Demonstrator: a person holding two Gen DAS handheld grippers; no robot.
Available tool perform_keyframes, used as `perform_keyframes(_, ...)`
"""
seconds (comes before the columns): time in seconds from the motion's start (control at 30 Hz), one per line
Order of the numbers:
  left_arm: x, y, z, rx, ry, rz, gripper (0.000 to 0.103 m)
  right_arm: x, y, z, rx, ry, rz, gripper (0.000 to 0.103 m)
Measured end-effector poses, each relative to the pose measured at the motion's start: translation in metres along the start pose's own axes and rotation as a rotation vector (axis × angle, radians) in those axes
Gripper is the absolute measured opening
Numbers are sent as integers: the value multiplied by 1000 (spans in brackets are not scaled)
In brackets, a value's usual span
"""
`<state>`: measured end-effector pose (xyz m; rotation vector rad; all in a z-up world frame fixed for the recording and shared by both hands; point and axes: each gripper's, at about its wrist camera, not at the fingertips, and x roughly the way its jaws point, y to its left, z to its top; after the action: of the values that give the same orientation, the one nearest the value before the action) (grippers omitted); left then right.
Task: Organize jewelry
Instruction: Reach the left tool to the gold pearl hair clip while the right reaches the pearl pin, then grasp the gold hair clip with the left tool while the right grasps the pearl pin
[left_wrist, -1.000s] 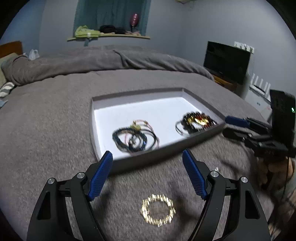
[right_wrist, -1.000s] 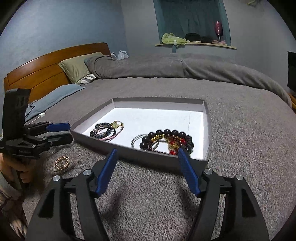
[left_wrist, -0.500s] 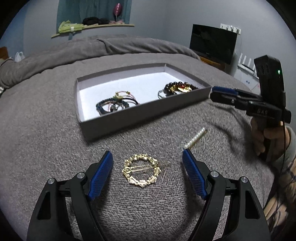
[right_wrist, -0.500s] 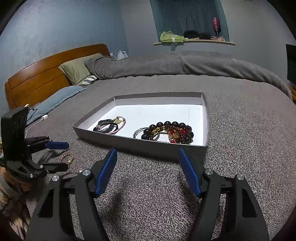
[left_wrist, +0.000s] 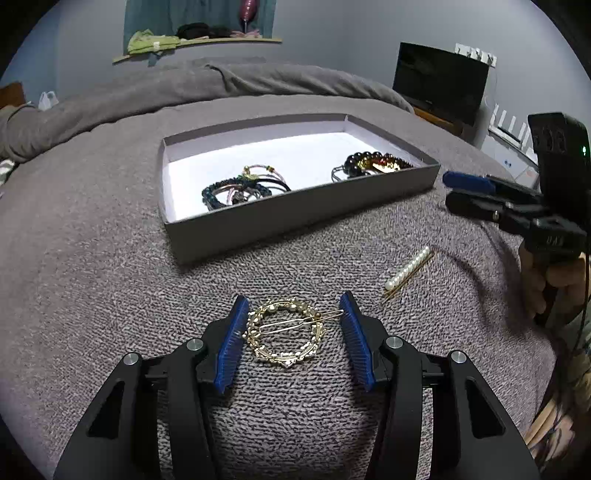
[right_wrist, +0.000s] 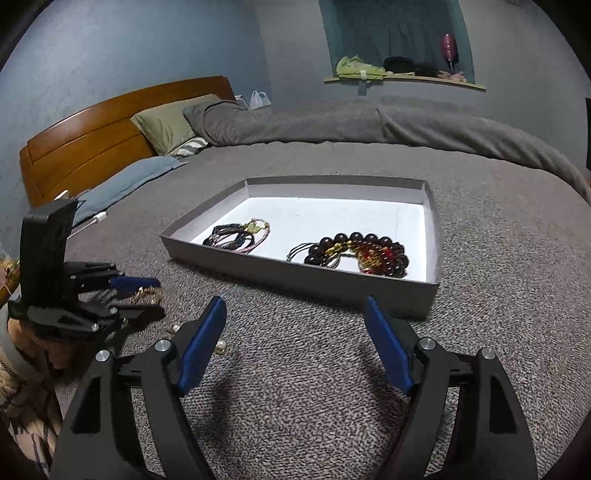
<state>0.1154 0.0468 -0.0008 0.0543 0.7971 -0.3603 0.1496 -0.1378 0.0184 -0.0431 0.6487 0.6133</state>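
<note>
A round gold hair clip (left_wrist: 281, 359) lies on the grey blanket between the blue pads of my left gripper (left_wrist: 293, 306). Its jaws are closing; the left pad is at the ring's edge and the right pad stands a little off it. A pearl hair pin (left_wrist: 408, 268) lies to the right of them. The grey tray (left_wrist: 295, 214) behind holds a bundle of dark and pink bracelets (left_wrist: 240, 188) and a dark bead bracelet (left_wrist: 373, 164). My right gripper (right_wrist: 295, 314) hovers before the tray (right_wrist: 332, 288), jaws opening with nothing between them. The right wrist view shows the left gripper (right_wrist: 147, 297) low at the left.
The grey blanket (right_wrist: 498, 229) covers the whole bed. Pillows (right_wrist: 166, 125) and a wooden headboard (right_wrist: 85, 136) are at the far left. A dark screen (left_wrist: 439, 81) stands beyond the bed's right edge, and a wall shelf (left_wrist: 199, 38) with clutter is at the back.
My left gripper came down around the gold clip and its jaws narrowed on it. The right gripper's jaws widened a little; it stayed in front of the tray.
</note>
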Motion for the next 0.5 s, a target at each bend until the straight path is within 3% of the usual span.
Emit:
perform_keyframes(0.27,-10,14,5,-35,-30,31,52,6,23,-5,-86,52,74,76)
perform_keyframes(0.5,-18,24,7,-65,-45,43,52,14,46,-9,-177,100,83,76)
